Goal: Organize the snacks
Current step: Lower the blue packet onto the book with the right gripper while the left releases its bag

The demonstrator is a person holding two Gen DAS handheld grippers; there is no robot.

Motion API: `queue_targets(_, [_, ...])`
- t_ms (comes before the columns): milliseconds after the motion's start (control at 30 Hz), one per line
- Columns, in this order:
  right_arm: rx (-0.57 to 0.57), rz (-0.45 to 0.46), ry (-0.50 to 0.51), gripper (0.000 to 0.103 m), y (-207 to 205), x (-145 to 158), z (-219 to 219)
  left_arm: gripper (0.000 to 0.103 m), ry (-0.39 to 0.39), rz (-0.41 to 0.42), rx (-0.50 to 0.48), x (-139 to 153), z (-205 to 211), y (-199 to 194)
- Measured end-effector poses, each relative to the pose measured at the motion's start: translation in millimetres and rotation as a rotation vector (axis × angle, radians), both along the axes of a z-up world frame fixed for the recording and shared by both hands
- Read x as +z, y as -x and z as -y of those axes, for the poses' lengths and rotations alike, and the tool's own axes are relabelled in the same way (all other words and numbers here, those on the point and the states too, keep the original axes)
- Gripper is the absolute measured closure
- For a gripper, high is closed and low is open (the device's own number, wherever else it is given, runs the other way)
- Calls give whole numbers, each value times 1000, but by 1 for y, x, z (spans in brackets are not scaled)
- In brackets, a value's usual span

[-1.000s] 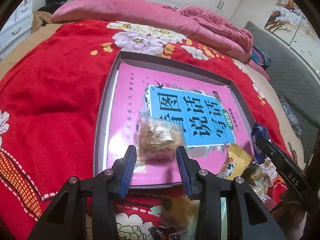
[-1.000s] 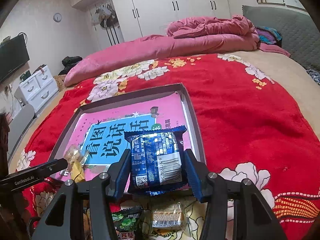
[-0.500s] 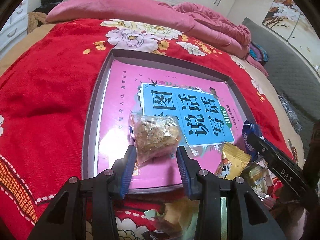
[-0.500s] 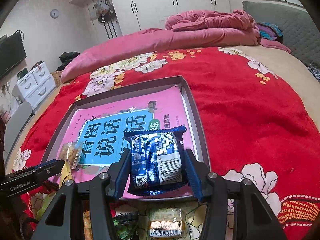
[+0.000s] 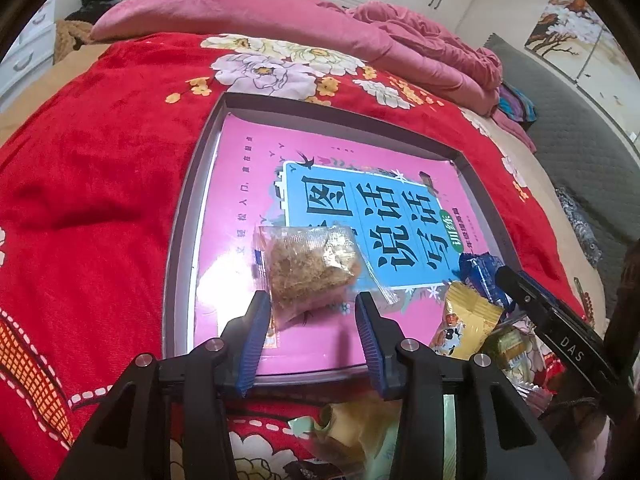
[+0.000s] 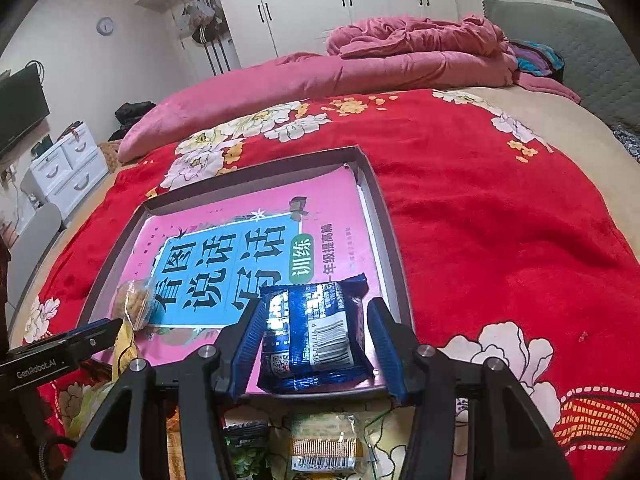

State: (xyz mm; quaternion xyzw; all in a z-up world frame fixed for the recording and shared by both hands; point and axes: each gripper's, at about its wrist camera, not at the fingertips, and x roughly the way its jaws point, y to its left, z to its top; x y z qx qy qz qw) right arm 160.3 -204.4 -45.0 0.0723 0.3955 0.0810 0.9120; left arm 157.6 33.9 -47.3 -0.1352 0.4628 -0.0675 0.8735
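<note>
A shallow grey tray (image 5: pixel 180 240) holding a pink book (image 5: pixel 248 184) lies on the red blanket. A clear packet of brown snack (image 5: pixel 308 264) rests on the book between the fingers of my left gripper (image 5: pixel 312 300). Its jaws are opening: the left pad touches the wrapper's corner, while the right pad stands clear of it. My right gripper (image 6: pixel 316 308) is shut on a blue foil packet (image 6: pixel 316 332), held over the tray's (image 6: pixel 384 216) near right corner. That blue packet (image 5: pixel 480 272) also shows in the left wrist view.
A yellow packet (image 5: pixel 468 320) lies at the tray's near right edge. More snacks lie on the blanket in front of the tray, among them a beige barcoded packet (image 6: pixel 324 444) and a green one (image 6: pixel 244 452). Pink bedding (image 6: pixel 360 68) is piled behind the tray.
The right gripper carried the blue packet a little further over the tray's near corner. The left gripper's jaws spread slightly around the clear packet, which stays on the book.
</note>
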Motion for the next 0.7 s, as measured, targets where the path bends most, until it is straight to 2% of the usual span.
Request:
queue_targets(167, [0,0,5,49,1,1,2,47,-1,3,-7,1,1,0])
queue_targets(300, [1,13,1,49,5,4,5,46,-2,3,-7,1,1,0])
queue_targets(433, [-3,25,-18,41,8,7,9,45,0,5,-2,2,-1,2])
queue_targets(533, [-4,37,-24,38,10,10,11,36,1,13,2,4,-2,3])
queue_targets(700, [-11,49,-31,35,12,12,14,36,6,33,3,8,-4,6])
